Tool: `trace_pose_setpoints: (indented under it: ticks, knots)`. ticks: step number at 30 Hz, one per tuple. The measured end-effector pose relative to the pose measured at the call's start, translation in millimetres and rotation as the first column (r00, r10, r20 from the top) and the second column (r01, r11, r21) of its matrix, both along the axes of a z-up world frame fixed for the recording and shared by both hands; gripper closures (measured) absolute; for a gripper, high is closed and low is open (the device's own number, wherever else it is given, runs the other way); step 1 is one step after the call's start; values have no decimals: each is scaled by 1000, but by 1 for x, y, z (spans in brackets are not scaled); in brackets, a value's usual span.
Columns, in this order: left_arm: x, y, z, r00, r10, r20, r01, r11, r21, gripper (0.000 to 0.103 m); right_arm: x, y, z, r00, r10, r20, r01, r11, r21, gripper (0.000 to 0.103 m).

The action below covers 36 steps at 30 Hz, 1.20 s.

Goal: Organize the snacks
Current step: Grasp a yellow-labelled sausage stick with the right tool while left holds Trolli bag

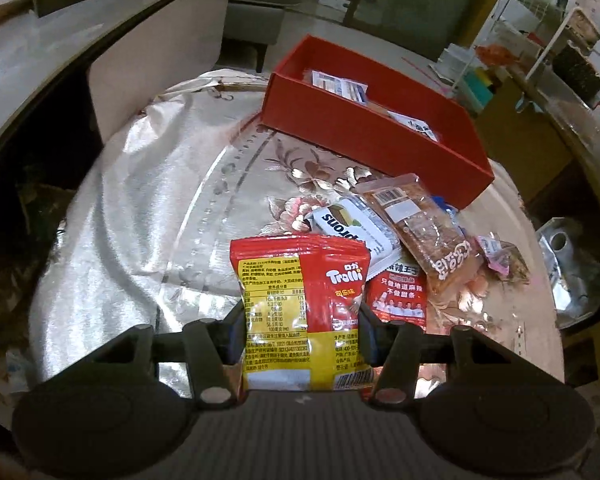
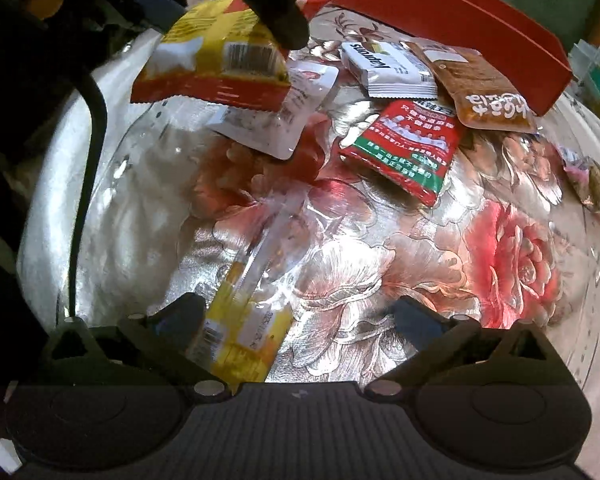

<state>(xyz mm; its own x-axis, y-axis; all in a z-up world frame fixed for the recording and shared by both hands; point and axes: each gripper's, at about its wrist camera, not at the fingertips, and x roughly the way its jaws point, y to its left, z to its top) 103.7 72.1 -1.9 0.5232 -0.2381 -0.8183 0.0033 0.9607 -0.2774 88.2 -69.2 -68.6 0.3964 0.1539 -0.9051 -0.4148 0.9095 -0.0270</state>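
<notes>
Left gripper [image 1: 302,334] jaws pinch a red-and-yellow Trolli bag [image 1: 300,312] by its two sides, lifted off the bench [image 1: 140,200], well short of the red box [image 1: 364,132]. Bag back faces the camera: "Trolli" logo, yellow nutrition table, barcode at the lower edge.

Red box is open-topped and sits toward the far edge of the bench; a few flat packets lie inside, print too small to read. Its near wall is clear of the pile.

Between the box and the Trolli bag lies the snack pile: a white wafer pack [image 1: 352,228] with "Loacker"-style lettering read upside down, not sure; a clear brown pack [image 1: 424,232] with barcode and white Chinese characters; a red pack [image 1: 396,296] with white Chinese print and a row of figures. A small pink-wrapped piece [image 1: 500,260] lies apart, on the box's right-end side, near the bench rim.

Left of the box the floral cloth is bare and shiny, down to the bench's curved edge.

Right gripper [image 2: 300,320] jaws spread wide, nothing pinched. A yellow-and-clear stick pack [image 2: 240,336] lies on the cloth just inside its left finger [image 2: 180,316], far from the box. A clear-white pouch [image 2: 284,112] sits below the lifted Trolli bag.
</notes>
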Motion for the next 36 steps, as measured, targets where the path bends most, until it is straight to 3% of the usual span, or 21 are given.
trace_pose_setpoints:
  ticks: [3,4,6,7,8,27,28,34,36]
  knots:
    - [1,1,1,1000,-9,-1,9,1000,-6,56,-2,-2,4,1000,-11,27,11,1000,-12,13]
    - [1,0,2,1000,-15,0,15,1000,-4,56,-3,-4,8,999,-9,41,9,1000,-14,23]
    - [1,-2,2,1000,-24,3,24,1000,1,56,-1,-9,16,999,-9,50,8,1000,7,55]
    - [0,-3,2,1000,-30,4,30,1000,7,56,2,-16,19,999,-24,22,23,999,49,65]
    - [0,-5,2,999,-36,5,36,999,12,56,4,-22,21,999,-32,1,32,997,73,68]
    - [2,-22,-9,996,-86,-15,87,993,82,55,20,-74,74,985,-147,94,120,961,248,78]
    - [2,-22,-9,996,-84,-17,85,993,84,55,23,-77,70,985,-148,87,123,961,250,102]
    - [4,-20,-13,997,-73,-32,76,993,90,55,27,-78,44,990,-136,27,128,971,200,97]
    - [4,-20,-13,996,-77,-33,80,993,89,55,28,-77,39,993,-122,11,118,977,177,82]
